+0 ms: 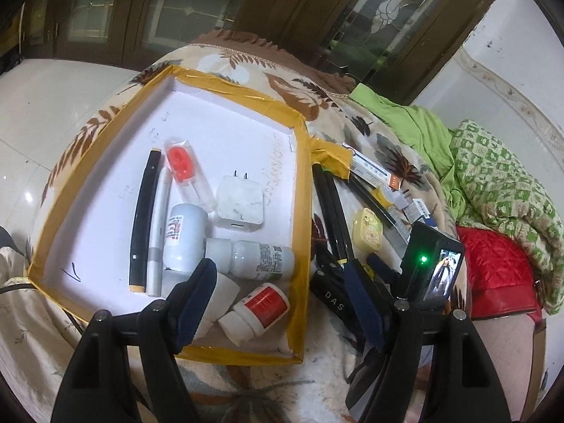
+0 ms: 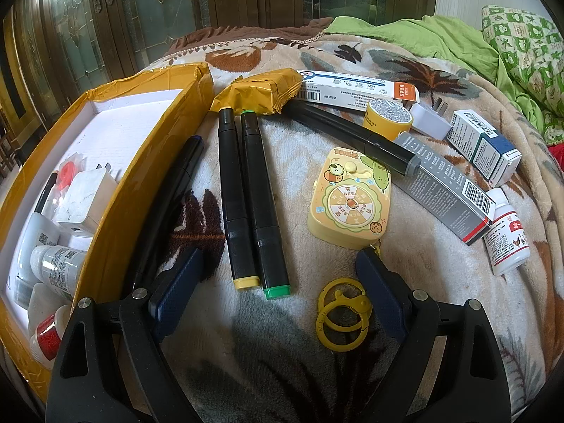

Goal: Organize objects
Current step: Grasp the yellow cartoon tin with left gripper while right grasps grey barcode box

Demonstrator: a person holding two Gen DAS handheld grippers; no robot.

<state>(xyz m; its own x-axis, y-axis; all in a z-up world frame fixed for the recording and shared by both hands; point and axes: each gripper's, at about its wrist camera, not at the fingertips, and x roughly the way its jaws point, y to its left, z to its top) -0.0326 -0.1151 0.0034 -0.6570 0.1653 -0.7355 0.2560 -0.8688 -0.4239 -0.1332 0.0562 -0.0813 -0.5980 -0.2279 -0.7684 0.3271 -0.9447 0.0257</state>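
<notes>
Blanket [image 2: 282, 352] with a leaf print covers the bed where the sorting is judged roughly half done. A shallow tray [image 1: 299, 183] with yellow-taped walls already holds a white charger [image 1: 239, 202], several white bottles [image 1: 261, 259], one red-labelled bottle [image 1: 262, 306], a black marker [image 1: 142, 218], a white pen [image 1: 160, 225] and a packaged red item [image 1: 181, 160]. Outside it, on the blanket to the tray's right, wait two black markers [image 2: 246, 194] lying side by side, a third black pen [image 2: 352, 137], a grey carton [image 2: 447, 190], a white tube carton [image 2: 352, 88], a blue-and-white box [image 2: 483, 148], a yellow toy [image 2: 349, 201] with key rings [image 2: 343, 312], a gold wrapper [image 2: 261, 91], a small jar [image 2: 387, 120], a second plug [image 2: 428, 120] and a small bottle [image 2: 506, 236]. The left gripper [image 1: 282, 289] hovers over the tray's near end, jaws spread and empty; the right gripper [image 2: 278, 278] hangs low over the two markers, jaws wide, gripping nothing.
</notes>
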